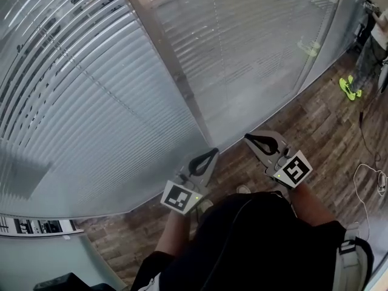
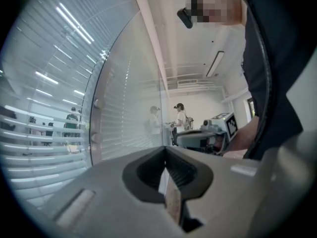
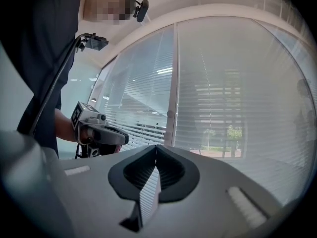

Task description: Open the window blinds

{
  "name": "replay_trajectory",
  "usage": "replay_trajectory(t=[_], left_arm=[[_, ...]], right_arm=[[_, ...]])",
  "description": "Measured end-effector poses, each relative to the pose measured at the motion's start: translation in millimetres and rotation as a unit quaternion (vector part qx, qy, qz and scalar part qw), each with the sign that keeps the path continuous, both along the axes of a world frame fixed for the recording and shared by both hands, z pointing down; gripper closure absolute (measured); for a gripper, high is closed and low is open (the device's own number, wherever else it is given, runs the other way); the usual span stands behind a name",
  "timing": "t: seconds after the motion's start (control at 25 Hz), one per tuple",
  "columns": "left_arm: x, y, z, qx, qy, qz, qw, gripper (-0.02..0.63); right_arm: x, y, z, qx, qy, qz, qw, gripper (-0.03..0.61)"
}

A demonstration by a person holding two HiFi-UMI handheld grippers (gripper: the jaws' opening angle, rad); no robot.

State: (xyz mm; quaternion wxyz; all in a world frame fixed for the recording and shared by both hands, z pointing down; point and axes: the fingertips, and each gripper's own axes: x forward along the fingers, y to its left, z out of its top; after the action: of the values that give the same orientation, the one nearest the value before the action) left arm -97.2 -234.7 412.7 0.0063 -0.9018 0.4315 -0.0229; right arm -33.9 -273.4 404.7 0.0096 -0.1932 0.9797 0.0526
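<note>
Horizontal window blinds (image 1: 91, 96) hang behind glass panels on both sides of a grey frame post (image 1: 176, 65). My left gripper (image 1: 208, 155) is held low in front of the glass, shut with nothing between its jaws. My right gripper (image 1: 256, 139) sits beside it, also shut and empty. In the left gripper view the jaws (image 2: 165, 148) meet at the tips, with the blinds (image 2: 44, 108) to the left and the right gripper (image 2: 208, 134) beyond. In the right gripper view the shut jaws (image 3: 156, 148) point at the blinds (image 3: 237, 93), with the left gripper (image 3: 101, 133) at the left.
A wood-pattern floor (image 1: 327, 126) runs along the foot of the glass. A person's feet in bright green shoes (image 1: 350, 88) stand at the far right, and a thin white cable (image 1: 370, 174) lies on the floor. Two people (image 2: 179, 118) stand farther off.
</note>
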Motion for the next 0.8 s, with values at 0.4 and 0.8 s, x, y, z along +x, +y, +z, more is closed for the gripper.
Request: replay_trajectory(t=[0.4,0.8], left_arm=[[-2.9,-5.6,3.3,-0.008,0.003,-0.023,0.9997,0.611],[-5.6,-9.1,3.3,-0.011,0.002,-0.031,0.9994,0.61]], right_arm=[[-4.4,-13.1,0.1,-0.024,-0.007,-0.022,0.999,0.572],[-9.5,-13.4,3.2,-0.023,0.002,-0.037,0.999,0.573]])
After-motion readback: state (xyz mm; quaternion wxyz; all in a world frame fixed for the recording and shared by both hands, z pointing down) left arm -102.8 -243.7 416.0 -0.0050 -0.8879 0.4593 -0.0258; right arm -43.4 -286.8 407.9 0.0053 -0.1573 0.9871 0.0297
